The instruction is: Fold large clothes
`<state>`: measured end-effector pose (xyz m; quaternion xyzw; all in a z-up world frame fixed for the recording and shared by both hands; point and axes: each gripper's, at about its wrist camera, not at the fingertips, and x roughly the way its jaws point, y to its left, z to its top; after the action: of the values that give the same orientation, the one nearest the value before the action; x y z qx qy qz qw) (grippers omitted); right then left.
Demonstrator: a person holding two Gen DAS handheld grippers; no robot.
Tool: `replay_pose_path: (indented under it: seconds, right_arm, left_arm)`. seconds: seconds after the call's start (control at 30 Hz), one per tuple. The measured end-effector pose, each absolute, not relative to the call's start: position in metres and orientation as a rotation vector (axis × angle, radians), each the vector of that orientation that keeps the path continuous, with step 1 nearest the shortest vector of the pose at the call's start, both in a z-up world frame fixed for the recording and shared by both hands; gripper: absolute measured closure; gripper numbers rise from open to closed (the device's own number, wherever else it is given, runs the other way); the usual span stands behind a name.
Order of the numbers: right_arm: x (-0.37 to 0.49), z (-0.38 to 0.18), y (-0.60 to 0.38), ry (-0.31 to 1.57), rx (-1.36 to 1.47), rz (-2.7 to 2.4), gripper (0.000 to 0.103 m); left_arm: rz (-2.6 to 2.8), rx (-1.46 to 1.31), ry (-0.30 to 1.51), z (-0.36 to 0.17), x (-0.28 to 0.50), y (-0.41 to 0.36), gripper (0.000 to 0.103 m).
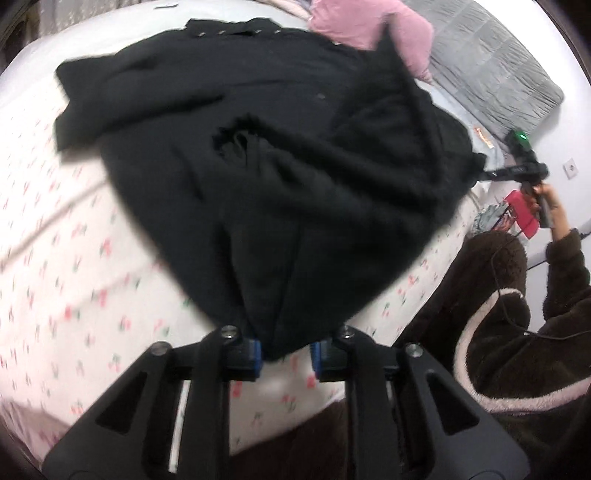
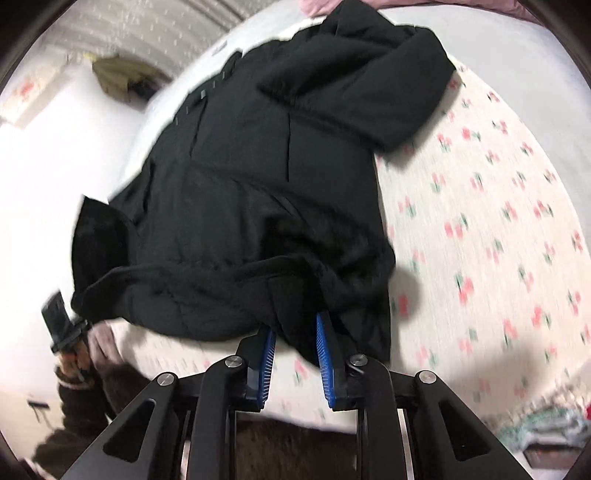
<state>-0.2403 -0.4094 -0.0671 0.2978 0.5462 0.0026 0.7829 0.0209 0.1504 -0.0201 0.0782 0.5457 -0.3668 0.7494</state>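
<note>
Only the left wrist view shows a pink pillow [image 1: 373,26] and grey blanket [image 1: 495,62]; the right view shows neither fully. Both grippers, left [image 1: 286,356] and right [image 2: 295,354], pinch the hem of the black coat [image 1: 258,166], jaws narrow. It lies crumpled on the flowered bed [image 1: 55,258].

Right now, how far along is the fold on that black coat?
Early stage. Done: the black coat lies spread on the floral bedsheet, one sleeve already across the body. In hand: the left tongs and right tongs each pinch the near hem. Left: carrying the hem over and finishing the fold.
</note>
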Motion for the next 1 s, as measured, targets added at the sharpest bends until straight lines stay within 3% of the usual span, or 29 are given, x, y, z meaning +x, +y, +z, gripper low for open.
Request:
replay_pose_path:
  seconds: [0.07,0.17,0.23,0.3,0.37,0.4,0.73,0.87,1.0]
  right_arm:
    - [-0.248,-0.057,-0.403,1.236,0.601,-0.024,0.081]
    - [-0.263,-0.036,-0.405,1.2,0.562,-0.056,0.08]
    - [-0.272,-0.013,-0.409,1.122,0.572,-0.056,0.078]
    - [-0.271,0.006,-0.412,1.055,0.581,-0.055,0.07]
    - [-0.258,0.018,-0.417,1.005,0.556,-0.067,0.034]
    - [-0.247,0.022,-0.417,0.982,0.544,-0.071,0.03]
    - [-0.106,-0.037,-0.407,1.039,0.742,0.107,0.03]
    - [-0.081,-0.072,-0.392,1.133,0.846,0.224,0.03]
    - [-0.103,-0.083,-0.341,1.265,0.729,0.368,0.031]
  left_arm:
    - [-0.774,0.177,1.195,-0.014,0.015,0.156,0.076]
    - [-0.781,0.164,1.13,0.009,0.002,0.172,0.05]
    - [-0.79,0.118,1.044,0.033,-0.002,0.185,0.04]
    - [-0.796,0.061,0.989,0.049,0.002,0.192,0.038]
    - [-0.805,-0.005,0.95,0.059,0.013,0.184,0.034]
    - [-0.802,-0.019,0.948,0.058,0.018,0.176,0.034]
    - [-0.826,0.017,1.151,-0.021,0.058,0.071,0.034]
    - [-0.895,0.093,1.143,-0.027,0.034,0.042,0.034]
    - [-1.002,0.276,1.073,-0.022,-0.011,0.017,0.033]
